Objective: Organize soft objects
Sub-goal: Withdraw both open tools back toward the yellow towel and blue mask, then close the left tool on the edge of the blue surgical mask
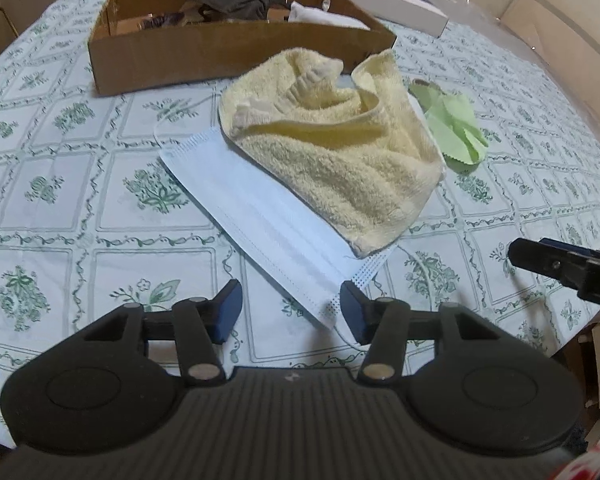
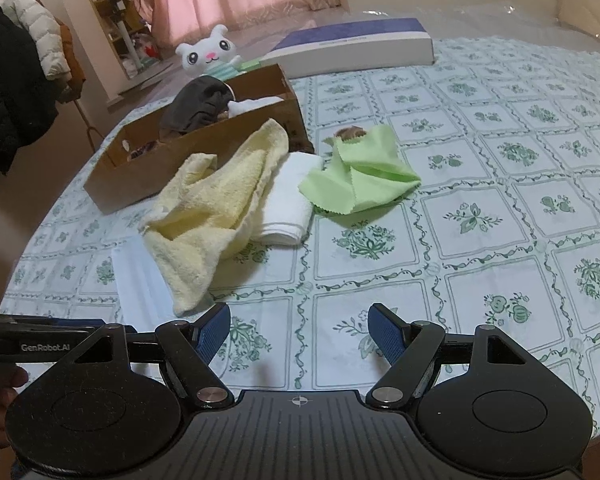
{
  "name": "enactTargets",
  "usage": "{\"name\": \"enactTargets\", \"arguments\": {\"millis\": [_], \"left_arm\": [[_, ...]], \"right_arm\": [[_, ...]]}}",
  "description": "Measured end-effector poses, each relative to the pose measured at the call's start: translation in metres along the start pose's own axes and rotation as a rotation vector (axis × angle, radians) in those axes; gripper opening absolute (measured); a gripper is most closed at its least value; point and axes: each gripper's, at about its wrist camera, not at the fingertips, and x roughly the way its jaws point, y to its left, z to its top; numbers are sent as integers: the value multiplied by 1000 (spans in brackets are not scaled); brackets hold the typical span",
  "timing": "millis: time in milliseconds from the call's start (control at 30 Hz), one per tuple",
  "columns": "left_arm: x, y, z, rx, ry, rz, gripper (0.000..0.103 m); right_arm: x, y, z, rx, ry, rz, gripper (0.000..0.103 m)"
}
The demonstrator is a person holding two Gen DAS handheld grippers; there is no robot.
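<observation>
- The left gripper (image 1: 291, 307) is seen spread, the face mask's (image 1: 256, 216) corner between its pads, apparently untouched.
- The right gripper (image 2: 299, 330) is held spread over bare tablecloth (image 2: 500, 240), lower frame.
- The yellow towel (image 1: 332, 148) is draped over the mask, centre frame.

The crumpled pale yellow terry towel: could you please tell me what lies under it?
Under the yellow towel lie a light blue pleated face mask and a folded white towel; their covered parts are hidden.

Left hand-held gripper (image 1: 291, 307) and right hand-held gripper (image 2: 299, 330) both gape, angled downward.
</observation>
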Motion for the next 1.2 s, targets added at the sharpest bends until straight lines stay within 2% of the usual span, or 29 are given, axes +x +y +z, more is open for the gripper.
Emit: {"name": "enactTargets", "arguments": {"millis": [200, 467, 533, 600, 767, 967, 1100, 1200], "left_arm": [[13, -1, 2, -18, 17, -12, 45], [17, -2, 8, -22, 1, 7, 22], [17, 0, 9, -27, -1, 9, 11], [17, 3, 10, -40, -3, 9, 5], [11, 20, 9, -65, -22, 19, 1], [-12, 53, 7, -65, -55, 125, 1], [-29, 77, 5, -25, -77, 236, 0], [-37, 86, 5, 44, -87, 345, 0]], "right_arm": [[5, -5, 0, 12, 15, -12, 76], [11, -9, -1, 23, 29, -22, 76], [12, -9, -1, 24, 32, -23, 76], [13, -8, -1, 24, 34, -26, 75], [14, -9, -2, 26, 38, -31, 76], [15, -8, -2, 26, 41, -30, 75], [17, -5, -4, 19, 49, -22, 76], [19, -3, -6, 18, 55, -20, 76]]}}
